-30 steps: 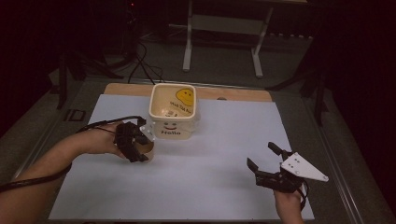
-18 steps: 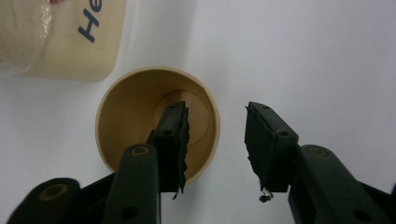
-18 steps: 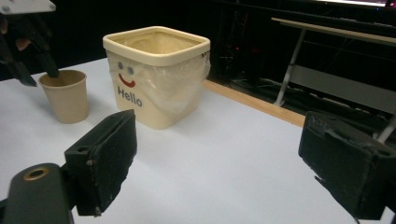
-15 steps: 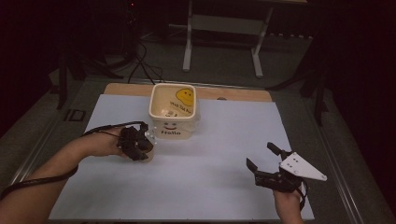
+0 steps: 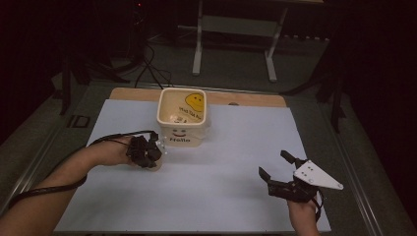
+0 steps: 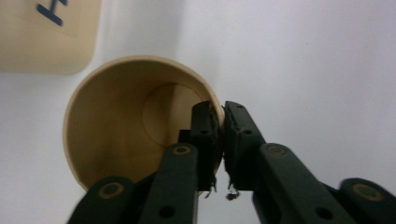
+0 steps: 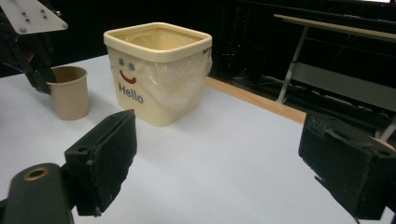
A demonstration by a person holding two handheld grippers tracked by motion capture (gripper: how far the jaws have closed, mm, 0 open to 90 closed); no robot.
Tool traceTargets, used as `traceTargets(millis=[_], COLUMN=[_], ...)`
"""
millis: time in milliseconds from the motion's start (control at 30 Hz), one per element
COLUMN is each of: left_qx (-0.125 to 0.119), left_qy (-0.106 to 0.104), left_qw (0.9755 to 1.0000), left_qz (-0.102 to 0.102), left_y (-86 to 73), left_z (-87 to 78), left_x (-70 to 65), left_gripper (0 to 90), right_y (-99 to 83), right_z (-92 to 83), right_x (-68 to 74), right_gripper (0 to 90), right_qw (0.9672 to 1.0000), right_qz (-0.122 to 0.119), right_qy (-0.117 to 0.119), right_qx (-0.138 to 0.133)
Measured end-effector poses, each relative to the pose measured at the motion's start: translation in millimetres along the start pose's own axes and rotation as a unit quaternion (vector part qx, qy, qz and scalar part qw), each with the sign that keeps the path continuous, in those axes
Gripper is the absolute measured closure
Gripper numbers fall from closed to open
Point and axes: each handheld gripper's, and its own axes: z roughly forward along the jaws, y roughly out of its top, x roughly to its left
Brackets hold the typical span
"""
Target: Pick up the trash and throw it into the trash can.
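- One left gripper [image 6: 220, 140] is pinching the rim of one brown paper cup [image 6: 121, 126]; its jaws have just been closing, one inside the cup and one outside.
- The cup stands upright on the white table [image 5: 221, 196], just beside one cream bucket [image 5: 183, 118] with a smiley face.
- One right gripper [image 5: 276, 166] hovers with its jaws wide apart, holding nothing.

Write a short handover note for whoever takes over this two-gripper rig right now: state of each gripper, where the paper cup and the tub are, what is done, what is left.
Left gripper: jaws have just closed on the paper cup, pinching its rim, one jaw inside, one outside.
Right gripper: open, holding nothing, at the near right of the white mat.
Cup: upright on the mat, just left of the cream "Hello" tub, apart from it.
Done: cup gripped.
Left: probably lift the cup and carry it to the tub.
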Motion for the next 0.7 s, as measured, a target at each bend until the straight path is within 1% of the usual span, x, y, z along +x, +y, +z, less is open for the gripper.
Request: traceTargets(millis=[67, 100, 133, 167, 200, 233, 267, 333, 367, 400, 433, 467, 500, 533, 600, 633, 667, 700], left_qx=[0.001, 0.000, 0.002, 0.002, 0.000, 0.002, -0.002, -0.005, -0.011, -0.012, -0.017, -0.023, -0.024, -0.025, -0.026, -0.030, -0.032, -0.032], left_qy=[-0.004, 0.000, -0.003, 0.002, 0.004, 0.001, 0.013, 0.014, 0.015, 0.010, 0.011, 0.009, -0.001, 0.005, -0.002, 0.000, -0.010, -0.011], left_qw=[1.0000, 1.0000, 1.0000, 1.0000, 1.0000, 1.0000, 0.9999, 0.9997, 0.9996, 0.9995, 0.9994, 0.9990, 0.9994, 0.9991, 0.9991, 0.9989, 0.9989, 0.9989], left_qz=[-0.002, -0.003, -0.005, -0.001, -0.005, -0.003, 0.004, 0.018, 0.020, 0.029, 0.030, 0.036, 0.026, 0.034, 0.034, 0.036, 0.032, 0.033], left_y=[-0.6, -0.8, -1.0, -1.0, -1.3, -1.4, -1.5, -2.0, -2.6, -3.2, -4.0, -4.7, -4.9, -5.4, -5.8, -6.0, -6.4, -6.3], left_z=[0.1, -0.1, -0.2, -0.4, -0.8, -1.2, -2.4, -5.5, -6.4, -8.4, -8.9, -11.0, -12.2, -14.5, -18.9, -20.7, -23.7, -25.3], left_x=[0.2, 0.1, 0.2, 0.3, 0.2, 0.4, 0.6, 1.2, 0.7, 0.9, -0.5, -0.6, -1.1, -1.9, -2.9, -3.2, -3.6, -3.6], left_gripper=[85.9, 86.2, 86.2, 86.5, 87.0, 87.2, 87.6, 88.5, 88.7, 88.7, 88.8, 88.8, 88.9, 88.9, 88.9, 89.0, 89.0, 89.0], right_y=[0.1, 0.1, 0.1, 0.1, 0.0, -0.1, 0.0, 0.2, 0.2, 0.3, 0.5, 0.6, 0.7, 0.7, 1.0, 1.3, 1.5, 1.7], right_z=[0.1, 0.3, 0.3, 0.6, 0.7, 0.7, 0.9, 1.0, 1.0, 1.1, 1.0, 1.1, 1.3, 1.4, 1.4, 1.1, 1.0, 0.8], right_x=[0.2, 0.2, 0.3, 0.3, 0.3, 0.2, 0.2, 0.6, 0.6, 0.6, 0.3, 0.0, -0.2, -0.3, -0.3, 0.0, 0.1, 0.5], right_gripper=[11.6, 11.5, 11.6, 11.5, 11.5, 11.5, 11.5, 11.5, 11.5, 11.5, 11.5, 11.5, 11.5, 11.5, 11.5, 11.5, 11.5, 11.5], right_qw=[1.0000, 1.0000, 1.0000, 1.0000, 1.0000, 1.0000, 1.0000, 1.0000, 1.0000, 1.0000, 1.0000, 1.0000, 1.0000, 1.0000, 1.0000, 1.0000, 1.0000, 1.0000], right_qz=[0.000, -0.001, -0.001, 0.000, 0.000, 0.000, 0.000, -0.001, 0.000, -0.001, 0.000, 0.000, 0.000, 0.000, 0.000, -0.001, 0.000, -0.001], right_qy=[0.000, 0.000, 0.000, 0.000, 0.000, -0.001, 0.000, -0.001, 0.000, -0.001, 0.001, 0.002, 0.002, 0.002, 0.002, 0.001, 0.002, 0.001], right_qx=[0.000, 0.000, 0.000, 0.001, 0.001, 0.001, 0.002, 0.003, 0.003, 0.003, 0.003, 0.003, 0.004, 0.004, 0.003, 0.002, 0.002, 0.002])
